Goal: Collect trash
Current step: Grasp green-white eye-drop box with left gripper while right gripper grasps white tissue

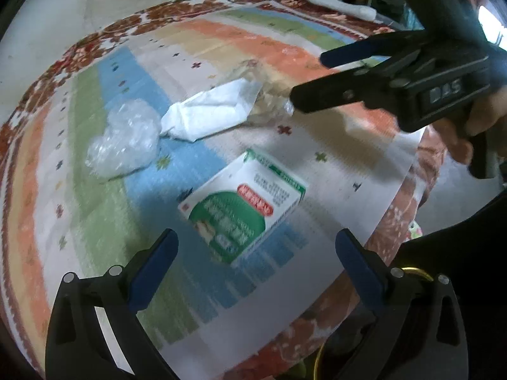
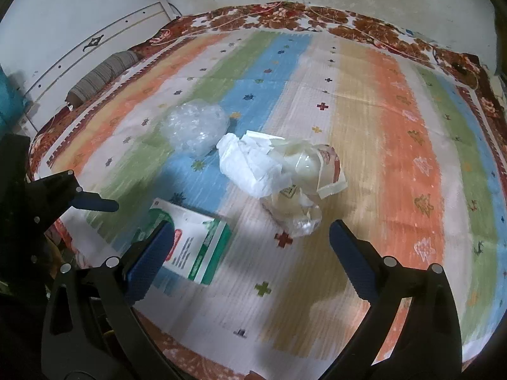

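Note:
On a striped mat lie a green-and-white carton [image 1: 244, 212], a crumpled white tissue [image 1: 209, 110], a ball of clear plastic wrap [image 1: 125, 137] and a crumpled yellowish wrapper [image 2: 304, 183]. My left gripper [image 1: 256, 250] is open and empty, just above the carton's near end. My right gripper [image 2: 252, 243] is open and empty, hovering near the wrapper, with the carton [image 2: 193, 240] beside its left finger. The right gripper also shows in the left wrist view [image 1: 317, 76], and one left finger [image 2: 95, 204] shows in the right wrist view.
The striped mat [image 2: 396, 164] covers a bed with a red floral sheet [image 2: 285, 15] around it. A striped bolster [image 2: 101, 76] lies at the far left by the white wall. The bed edge [image 1: 389, 237] runs close on the left gripper's right.

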Action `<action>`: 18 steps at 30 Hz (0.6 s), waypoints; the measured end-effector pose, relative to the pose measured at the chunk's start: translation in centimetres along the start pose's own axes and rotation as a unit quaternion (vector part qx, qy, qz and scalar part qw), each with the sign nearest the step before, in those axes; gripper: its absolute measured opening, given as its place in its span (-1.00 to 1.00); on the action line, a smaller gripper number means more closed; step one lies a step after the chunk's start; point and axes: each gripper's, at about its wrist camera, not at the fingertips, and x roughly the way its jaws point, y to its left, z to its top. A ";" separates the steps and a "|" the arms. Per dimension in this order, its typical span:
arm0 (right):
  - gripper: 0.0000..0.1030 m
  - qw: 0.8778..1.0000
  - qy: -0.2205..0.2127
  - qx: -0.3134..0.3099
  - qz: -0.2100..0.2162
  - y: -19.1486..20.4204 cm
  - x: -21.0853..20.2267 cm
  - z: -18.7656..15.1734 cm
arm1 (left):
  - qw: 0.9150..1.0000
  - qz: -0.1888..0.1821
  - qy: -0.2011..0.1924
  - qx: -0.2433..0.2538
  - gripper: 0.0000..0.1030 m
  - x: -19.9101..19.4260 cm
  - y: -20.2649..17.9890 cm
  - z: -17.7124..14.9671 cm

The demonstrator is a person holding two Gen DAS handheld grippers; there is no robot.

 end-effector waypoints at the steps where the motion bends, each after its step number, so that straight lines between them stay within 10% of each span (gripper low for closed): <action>1: 0.78 1.000 0.002 0.001 0.002 -0.2 0.4 0.2 | 1.000 -0.009 -0.001 0.006 0.89 0.2 0.1 0.3; 18: 0.39 1.000 0.018 -0.003 0.019 -2.3 4.8 2.1 | 0.996 -0.052 0.021 0.071 0.89 2.9 1.0 2.3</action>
